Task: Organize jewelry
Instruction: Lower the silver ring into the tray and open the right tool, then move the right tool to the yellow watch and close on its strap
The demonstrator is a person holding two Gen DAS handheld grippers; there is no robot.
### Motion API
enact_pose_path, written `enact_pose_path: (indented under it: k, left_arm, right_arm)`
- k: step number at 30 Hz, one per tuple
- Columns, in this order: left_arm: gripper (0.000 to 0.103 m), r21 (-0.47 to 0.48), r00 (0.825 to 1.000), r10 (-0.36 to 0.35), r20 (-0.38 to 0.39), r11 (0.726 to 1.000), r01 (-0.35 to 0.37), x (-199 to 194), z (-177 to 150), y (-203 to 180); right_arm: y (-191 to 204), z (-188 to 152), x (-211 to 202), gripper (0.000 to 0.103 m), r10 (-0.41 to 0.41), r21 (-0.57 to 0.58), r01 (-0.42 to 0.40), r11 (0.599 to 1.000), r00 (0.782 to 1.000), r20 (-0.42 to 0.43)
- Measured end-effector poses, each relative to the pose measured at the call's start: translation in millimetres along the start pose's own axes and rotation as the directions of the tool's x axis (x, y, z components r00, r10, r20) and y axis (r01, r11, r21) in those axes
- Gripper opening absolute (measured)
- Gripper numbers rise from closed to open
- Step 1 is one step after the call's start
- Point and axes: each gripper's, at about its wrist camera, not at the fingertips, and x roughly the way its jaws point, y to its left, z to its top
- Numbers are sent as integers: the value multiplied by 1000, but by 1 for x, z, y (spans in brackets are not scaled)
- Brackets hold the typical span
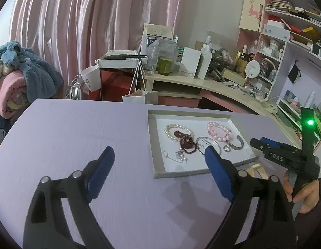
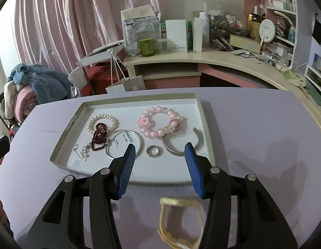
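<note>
Right wrist view: tray point(image 2: 199, 108) sits just ahead of the right tongs point(image 2: 159, 150), w/ most jewelry already in it. Far left of the fingers: pearl bracelet point(image 2: 92, 122), w/ a dark red bead piece point(image 2: 99, 136) overlapping it, plus a small chain/earring bit point(image 2: 83, 151) nearer the tray's front-left. Silver bangle point(image 2: 139, 139) lies by the left fingertip, small ring point(image 2: 153, 151) right between the tips, open cuff point(image 2: 199, 136) by the right tip. Pink bead bracelet point(image 2: 158, 122) further ahead, centre.

One item not in the tray yet: a yellowish band point(image 2: 181, 222), blurry, on the table point(image 2: 264, 134) below/behind the right tongs, close to cam. Can't tell exactly what it is.

Right tongs spread wide, holding nothing. Left tongs point(image 1: 160, 151) also spread, empty, hovering over bare table w/ tray off to their right.

Progress, my read: mostly done, approx. Left: yellow band into the tray, maybe untangle the red piece from the pearls. No sorted compartments visible, so "organized" may just mean all in the tray.
</note>
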Motion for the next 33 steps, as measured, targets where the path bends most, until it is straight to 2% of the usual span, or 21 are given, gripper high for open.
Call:
enact_pose_path:
  k: [5, 16, 20, 27, 33]
  left_arm:
    - [90, 11, 1000, -1, 8, 1000, 1, -15, -11, -5]
    - [92, 8, 1000, -3, 7, 1000, 3, -39, -31, -10]
    - [92, 8, 1000, -1, 7, 1000, 1, -41, -33, -10]
    - [93, 7, 1000, 8, -5, 1000, -8, -45, -41, -8]
    - [93, 11, 1000, 13, -19, 1000, -12, -43, -43, -8]
  right_arm:
    - [-14, -15, -22, 56, -27, 17, 26, 1000, 999, 26]
    - [-50, -47, -41, 62, -49, 108, 47, 993, 999, 9]
    - [-51, -54, -42, 62, -44, 109, 44, 993, 999, -1]
    - [-41, -62, -36, 68, -31, 88, 34, 996, 999, -30]
    - [-27, -67, -22, 76, -29, 54, 33, 998, 997, -74]
